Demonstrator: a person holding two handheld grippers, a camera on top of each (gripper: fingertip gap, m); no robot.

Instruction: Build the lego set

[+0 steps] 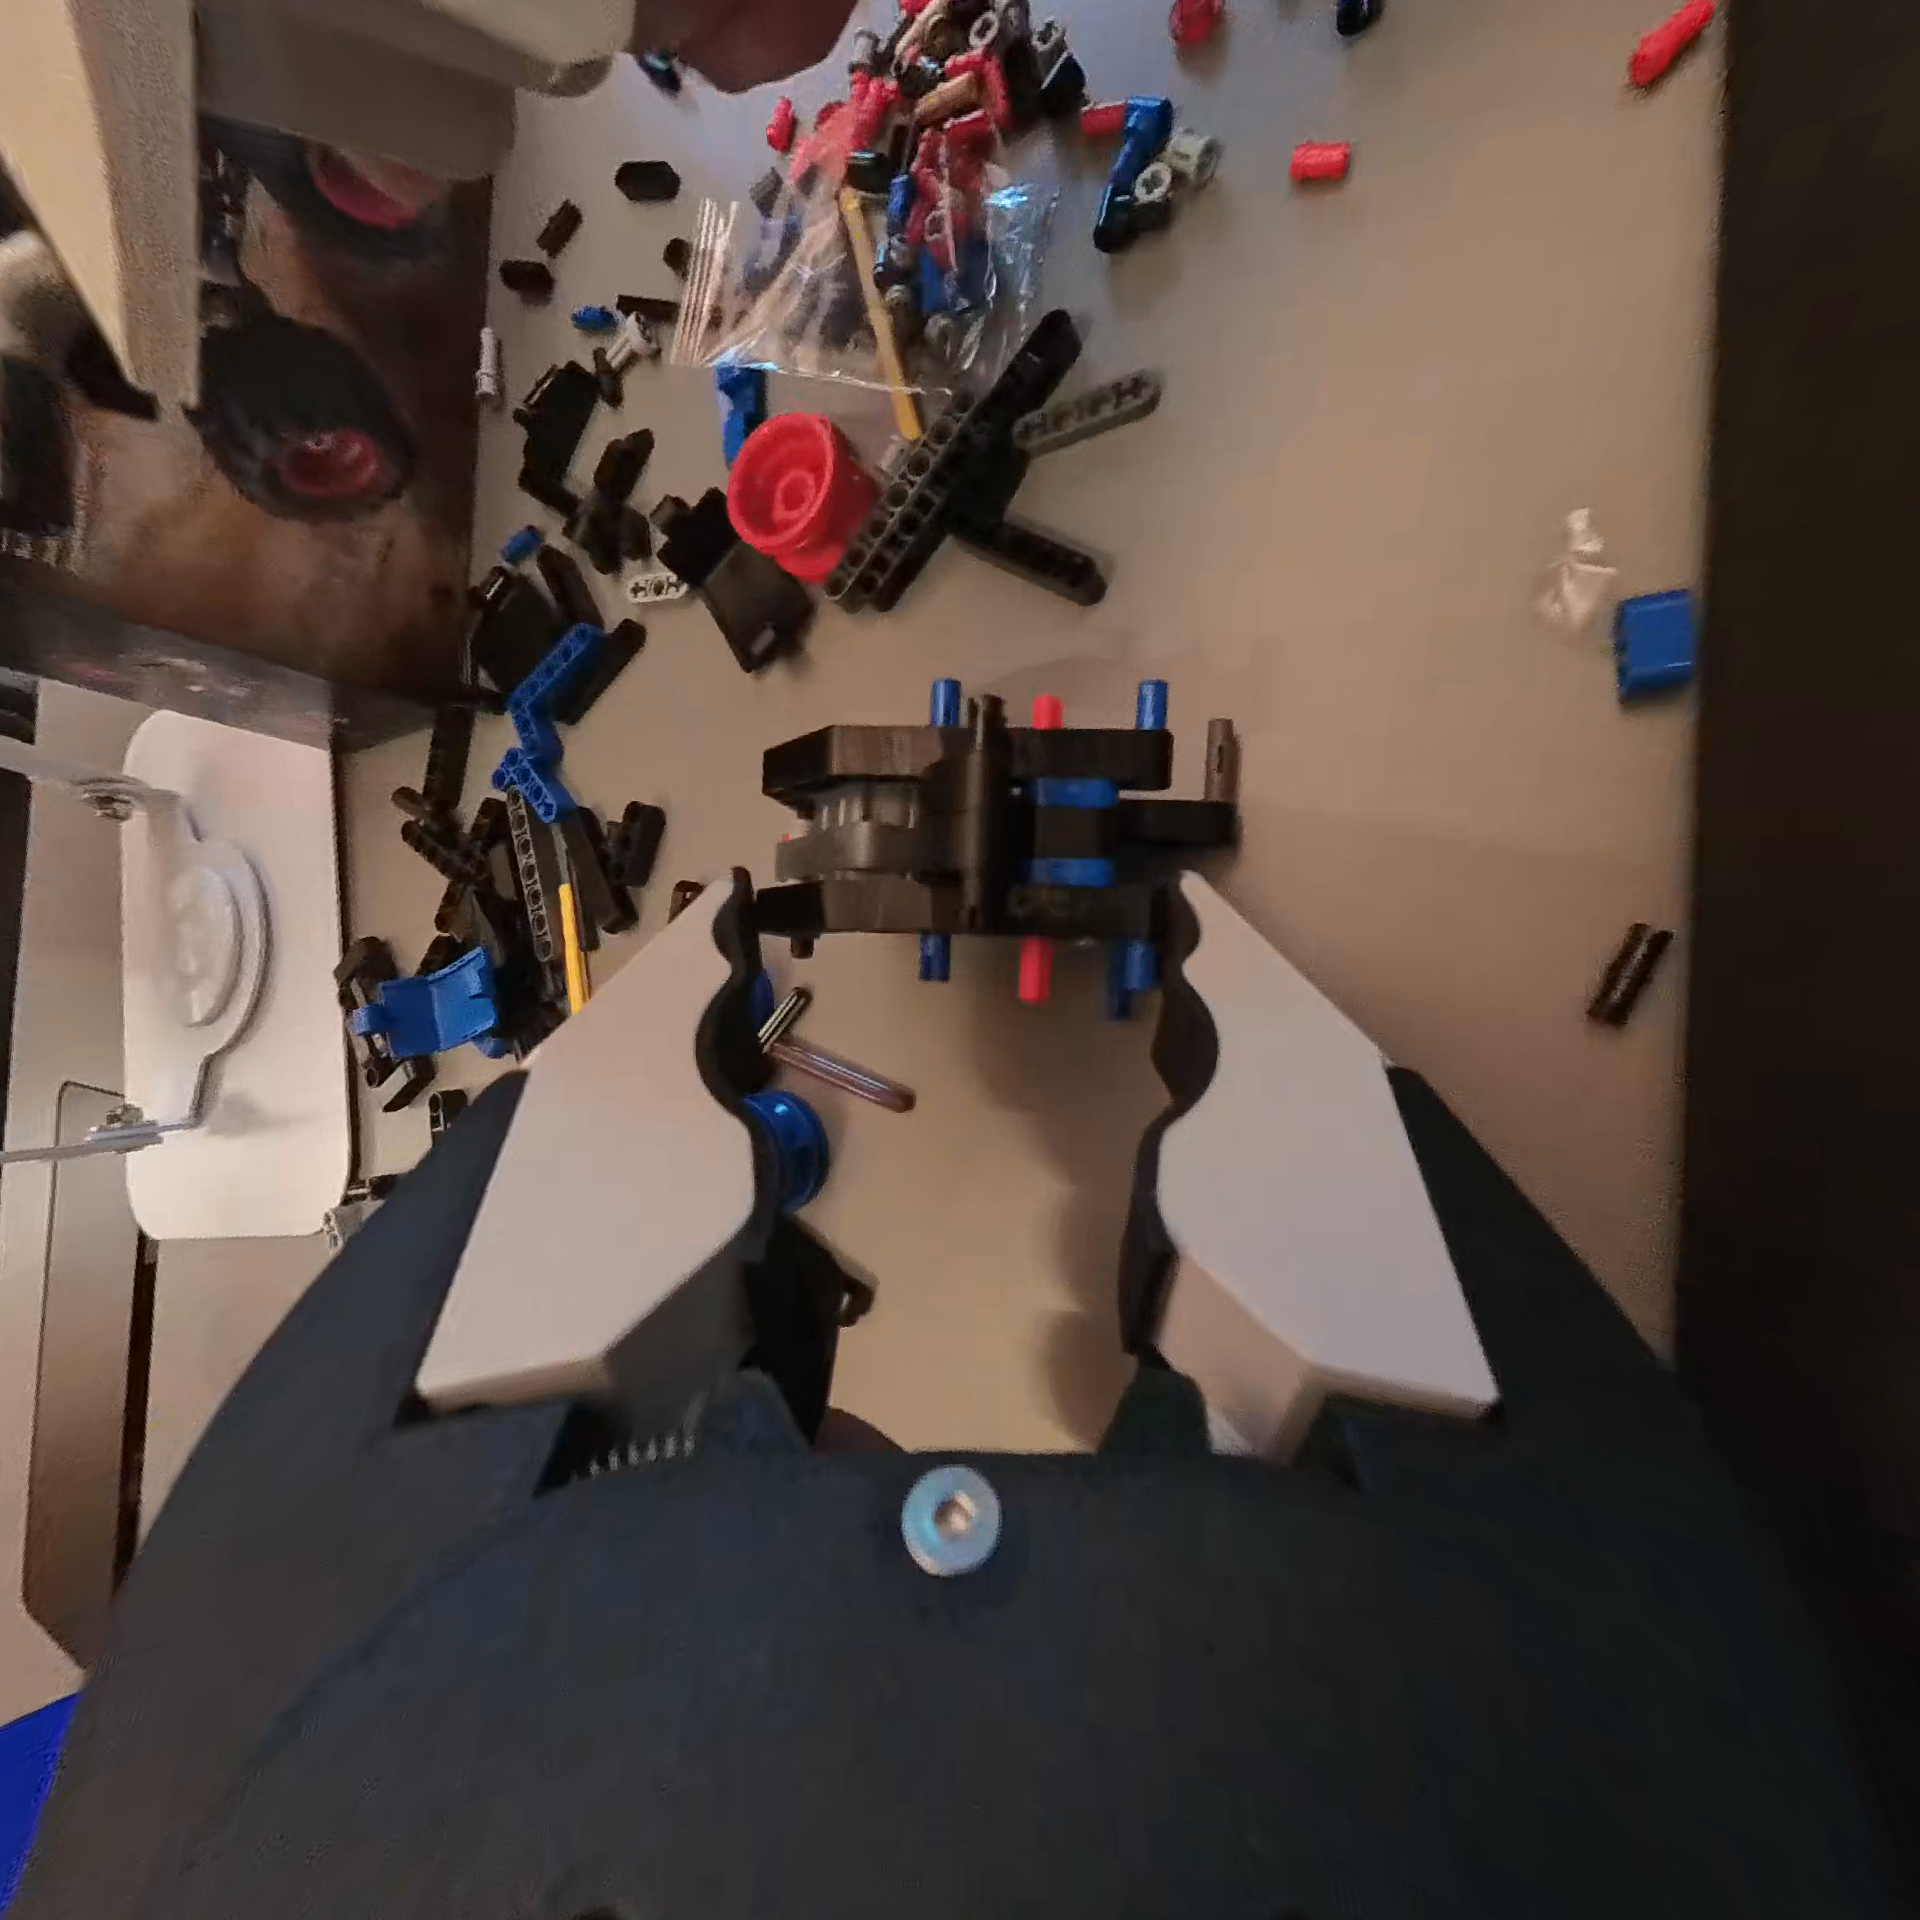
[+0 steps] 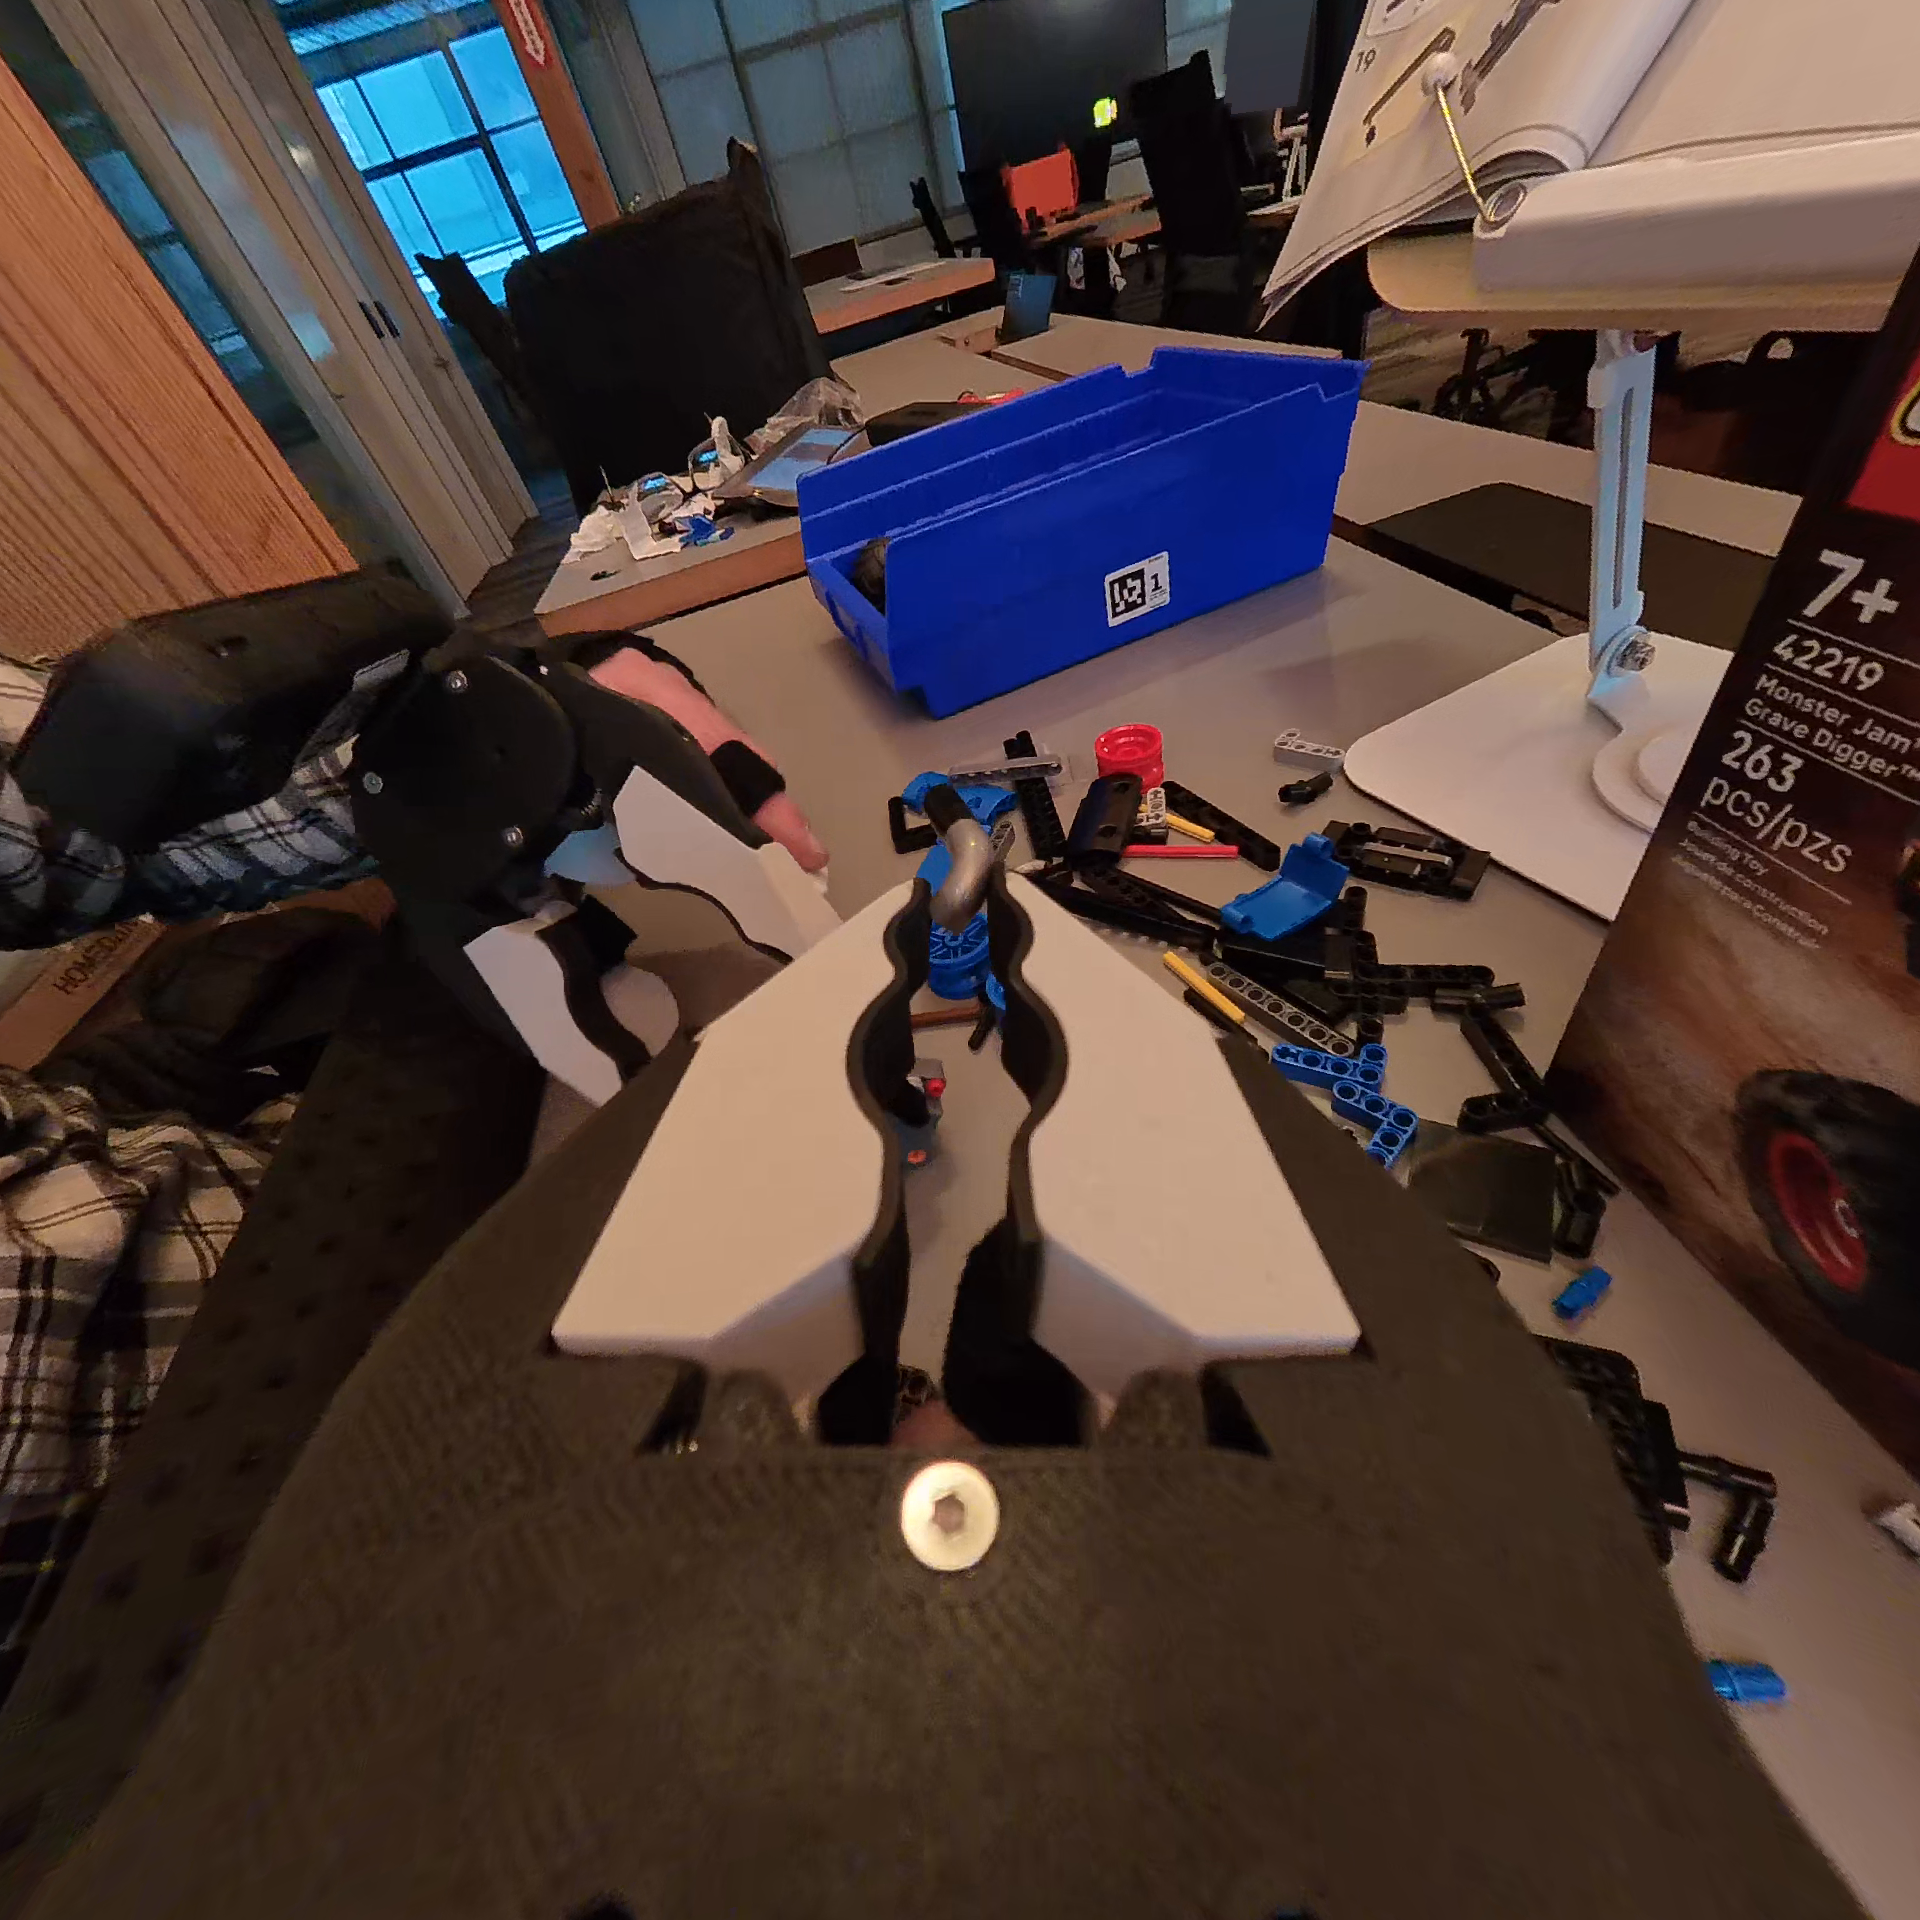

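In the left wrist view, a black part-built assembly [image 1: 997,821] with blue and red pins lies on the table. My left gripper [image 1: 961,904] is open and empty, its fingertips at the assembly's near corners. A blue wheel [image 1: 784,1132] and a brown axle [image 1: 847,1078] lie by its left finger. In the right wrist view, my right gripper [image 2: 961,888] is shut on a grey curved piece [image 2: 961,857] with a black end, held above the table. A blue wheel [image 2: 951,961] lies just beyond its tips. The left gripper's white fingers [image 2: 727,862] show to the left, held by a hand.
Loose black, blue and red parts, a red wheel hub [image 1: 795,499] and a clear parts bag [image 1: 862,281] lie beyond the assembly. A blue bin [image 2: 1081,520] stands farther back. The set's box [image 2: 1766,935] and a white stand [image 2: 1507,758] with the instruction booklet stand at the right. From my left tips it is roughly 6 cm to the brown axle [image 1: 847,1078]; from my right, 15 cm.
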